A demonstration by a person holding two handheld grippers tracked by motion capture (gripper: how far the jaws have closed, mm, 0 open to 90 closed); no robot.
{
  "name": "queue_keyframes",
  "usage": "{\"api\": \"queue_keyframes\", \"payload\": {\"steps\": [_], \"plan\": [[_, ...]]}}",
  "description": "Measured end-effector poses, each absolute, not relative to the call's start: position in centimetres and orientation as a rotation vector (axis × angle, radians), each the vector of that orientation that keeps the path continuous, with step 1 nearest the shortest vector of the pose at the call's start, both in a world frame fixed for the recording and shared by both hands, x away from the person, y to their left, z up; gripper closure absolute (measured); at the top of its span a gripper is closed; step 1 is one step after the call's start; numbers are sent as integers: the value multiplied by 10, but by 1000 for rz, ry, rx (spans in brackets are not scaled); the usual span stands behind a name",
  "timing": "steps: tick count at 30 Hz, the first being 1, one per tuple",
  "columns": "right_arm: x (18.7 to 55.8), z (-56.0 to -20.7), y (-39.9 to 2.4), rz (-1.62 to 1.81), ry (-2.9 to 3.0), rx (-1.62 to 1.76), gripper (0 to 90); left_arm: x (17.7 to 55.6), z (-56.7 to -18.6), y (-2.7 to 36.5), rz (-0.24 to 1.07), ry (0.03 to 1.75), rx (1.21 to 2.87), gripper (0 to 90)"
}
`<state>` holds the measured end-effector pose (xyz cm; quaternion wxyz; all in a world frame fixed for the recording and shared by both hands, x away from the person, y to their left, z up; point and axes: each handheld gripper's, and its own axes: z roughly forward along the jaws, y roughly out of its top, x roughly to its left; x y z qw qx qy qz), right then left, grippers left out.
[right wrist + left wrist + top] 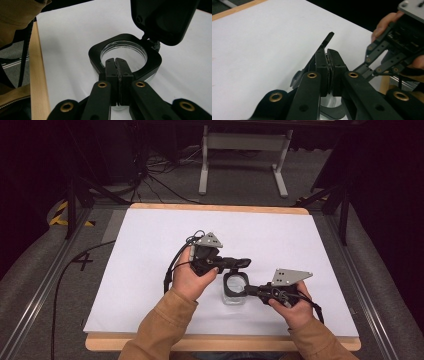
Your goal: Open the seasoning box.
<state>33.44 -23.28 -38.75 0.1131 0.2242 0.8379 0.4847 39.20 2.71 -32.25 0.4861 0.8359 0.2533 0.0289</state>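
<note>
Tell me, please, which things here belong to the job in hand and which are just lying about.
In the job: clear container with black collar, gripped by the right gripper; its hinged lid, gripped by the left gripper.
Lying about: white frame stand, floor cables, striped tape.

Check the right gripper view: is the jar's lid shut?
No. The hinged black lid stands swung up behind the jar, leaving its round clear mouth uncovered.

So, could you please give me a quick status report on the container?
Left claw shut on the lid, holding it up. Right claw shut on the container rim. White table around it, nothing in the way.
</note>
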Motion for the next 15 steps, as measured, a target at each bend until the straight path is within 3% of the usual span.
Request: {"api": "queue_keyframes", "payload": {"steps": [15], "plan": [[329, -391, -233, 1431, 2417, 639, 900, 411, -337, 28, 106, 715, 1985, 877]]}}
